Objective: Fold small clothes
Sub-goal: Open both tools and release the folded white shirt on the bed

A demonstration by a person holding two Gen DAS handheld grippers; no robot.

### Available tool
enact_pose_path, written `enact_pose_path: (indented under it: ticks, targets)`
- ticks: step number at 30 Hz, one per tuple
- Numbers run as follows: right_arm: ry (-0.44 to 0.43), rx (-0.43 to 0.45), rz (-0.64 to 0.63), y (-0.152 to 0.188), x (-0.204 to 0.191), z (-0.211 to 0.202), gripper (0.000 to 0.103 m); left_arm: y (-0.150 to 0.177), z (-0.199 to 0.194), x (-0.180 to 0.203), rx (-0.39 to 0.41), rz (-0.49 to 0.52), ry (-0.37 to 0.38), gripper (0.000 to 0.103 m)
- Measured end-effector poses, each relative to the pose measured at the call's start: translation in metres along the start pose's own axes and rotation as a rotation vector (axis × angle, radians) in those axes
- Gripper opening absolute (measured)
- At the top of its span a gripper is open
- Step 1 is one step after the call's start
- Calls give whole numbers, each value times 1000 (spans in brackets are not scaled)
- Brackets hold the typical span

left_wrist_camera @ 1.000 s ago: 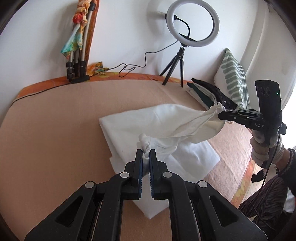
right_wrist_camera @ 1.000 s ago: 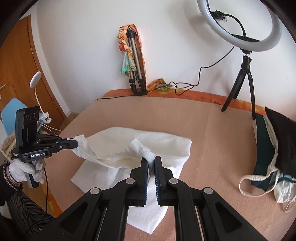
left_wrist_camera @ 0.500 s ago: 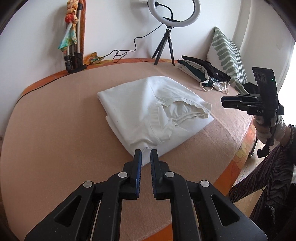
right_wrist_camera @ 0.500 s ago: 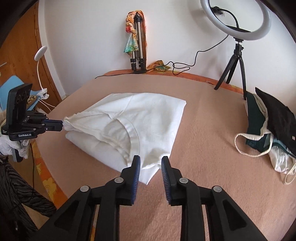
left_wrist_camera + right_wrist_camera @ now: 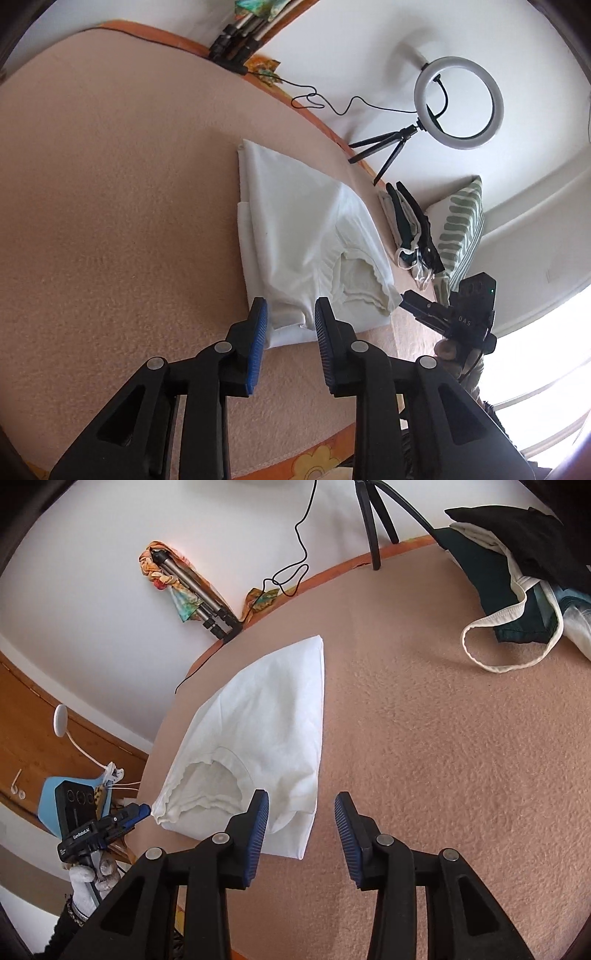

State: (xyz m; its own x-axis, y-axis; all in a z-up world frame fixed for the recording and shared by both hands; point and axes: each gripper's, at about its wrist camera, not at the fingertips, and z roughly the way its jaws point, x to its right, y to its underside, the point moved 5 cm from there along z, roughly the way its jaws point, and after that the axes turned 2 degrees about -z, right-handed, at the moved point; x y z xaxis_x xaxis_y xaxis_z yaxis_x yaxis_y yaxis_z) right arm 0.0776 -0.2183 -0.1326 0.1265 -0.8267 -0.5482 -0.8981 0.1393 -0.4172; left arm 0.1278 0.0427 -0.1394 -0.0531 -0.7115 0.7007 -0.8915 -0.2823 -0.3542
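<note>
A white T-shirt (image 5: 295, 236) lies folded on the peach blanket, its collar opening toward the near edge; it also shows in the right wrist view (image 5: 266, 738). My left gripper (image 5: 290, 317) is open and empty, its fingers either side of the shirt's near corner. My right gripper (image 5: 301, 808) is open and empty, just above the shirt's near right corner. Each gripper shows in the other's view: the right one (image 5: 410, 299) at the shirt's right edge, the left one (image 5: 142, 808) at its left edge.
A pile of dark and white clothes (image 5: 524, 568) lies at the back right, also in the left wrist view (image 5: 410, 229) beside a striped pillow (image 5: 461, 221). A ring light on a tripod (image 5: 456, 103) and a folded tripod (image 5: 199, 598) stand at the wall.
Both grippers let go of the shirt, which settled folded on the blanket. The jaws have opened wider, and both grippers have tilted and come close to the shirt's near edge.
</note>
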Motion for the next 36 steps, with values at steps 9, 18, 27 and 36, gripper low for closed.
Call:
enact_pose_path:
  ticks: [9, 18, 27, 36]
  targets:
    - [-33, -15, -25, 0, -12, 5, 5, 1, 16, 8, 6, 65, -61, 5]
    - [-200, 58, 102, -1, -22, -30, 2, 3, -3, 19, 45, 194, -150, 4]
    - [29, -71, 42, 28, 2, -8, 2, 21, -3, 3, -14, 239, -254, 8]
    - [217, 81, -192, 9, -23, -29, 22, 1, -3, 41, 75, 363, -231, 8]
